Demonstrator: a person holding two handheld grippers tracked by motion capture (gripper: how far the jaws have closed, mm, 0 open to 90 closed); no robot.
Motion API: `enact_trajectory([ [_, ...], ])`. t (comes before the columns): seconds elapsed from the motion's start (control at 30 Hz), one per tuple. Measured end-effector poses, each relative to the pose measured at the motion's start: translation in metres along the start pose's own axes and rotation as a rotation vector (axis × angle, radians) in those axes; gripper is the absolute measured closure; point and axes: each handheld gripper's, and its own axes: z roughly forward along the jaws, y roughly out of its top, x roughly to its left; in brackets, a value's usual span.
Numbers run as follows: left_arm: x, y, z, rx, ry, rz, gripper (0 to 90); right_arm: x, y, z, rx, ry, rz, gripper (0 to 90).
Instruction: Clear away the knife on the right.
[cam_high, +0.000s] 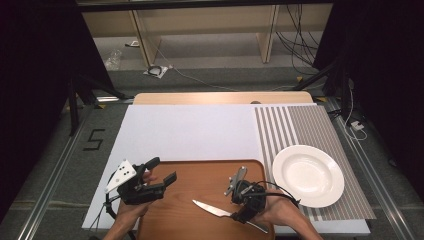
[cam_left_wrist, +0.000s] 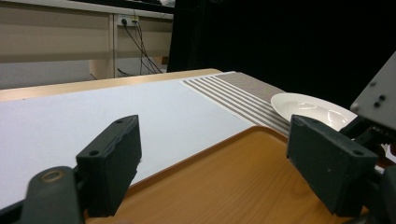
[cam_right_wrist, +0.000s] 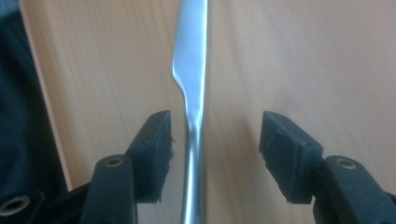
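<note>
Jaws spread wide on the right gripper (cam_right_wrist: 212, 140), straddling the knife (cam_right_wrist: 194, 93) handle, blade running straight ahead; left gripper (cam_left_wrist: 212, 154) gapes idle.

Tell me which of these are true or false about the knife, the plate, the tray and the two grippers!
1. The knife lies on the tray. True.
2. The plate sits on the tray. False: it sits on the striped mat, right of the tray.
3. The right gripper is shut on the knife. False: its jaws are open, the knife between them.
4. The left gripper is open. True.
5. The plate holds food. False: it is empty.
</note>
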Motion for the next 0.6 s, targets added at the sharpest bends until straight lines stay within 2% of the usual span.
enact_trajectory([
  [0.03, 0.0, 0.0, 0.0, 0.0, 0.0, 0.0, 18.0, 0.002, 0.0, -0.002, -0.055, -0.021, -0.021, 45.4],
  [0.07, 0.0, 0.0, 0.0, 0.0, 0.0, 0.001, 18.0, 0.004, 0.001, -0.003, -0.082, -0.031, -0.021, 48.8],
  [0.1, 0.0, 0.0, 0.0, 0.0, 0.0, 0.002, 18.0, 0.004, 0.001, -0.003, -0.082, -0.031, -0.021, 48.8],
  [0.13, 0.0, 0.0, 0.0, 0.001, 0.0, 0.002, 18.0, 0.006, 0.001, -0.004, -0.13, -0.048, -0.035, 54.9],
  [0.17, 0.0, 0.0, 0.0, 0.001, 0.0, 0.002, 18.0, 0.006, 0.001, -0.004, -0.13, -0.048, -0.035, 54.9],
  [0.2, 0.0, 0.0, 0.0, 0.004, 0.001, 0.002, 18.0, 0.009, 0.0, -0.004, -0.167, -0.054, -0.054, 63.2],
  [0.23, 0.0, 0.0, 0.0, 0.004, 0.001, 0.002, 18.0, 0.009, 0.0, -0.004, -0.167, -0.054, -0.054, 63.2],
  [0.27, 0.0, 0.0, 0.0, 0.004, 0.001, 0.001, 17.9, 0.012, -0.001, -0.003, -0.199, -0.061, -0.074, 69.3],
  [0.37, -0.001, 0.0, 0.0, 0.003, 0.0, 0.001, 18.0, 0.015, -0.001, -0.001, -0.208, -0.04, -0.086, 74.4],
  [0.43, 0.0, 0.0, 0.0, 0.005, 0.0, 0.001, 18.0, 0.018, -0.001, 0.003, -0.202, -0.037, -0.105, 77.8],
  [0.5, -0.001, 0.0, 0.001, 0.005, -0.001, 0.001, 18.0, 0.02, -0.001, 0.007, -0.188, -0.019, -0.132, 84.8],
  [0.6, -0.001, 0.0, 0.001, 0.006, -0.002, 0.002, 18.0, 0.022, -0.001, 0.011, -0.173, -0.013, -0.142, 88.9],
])
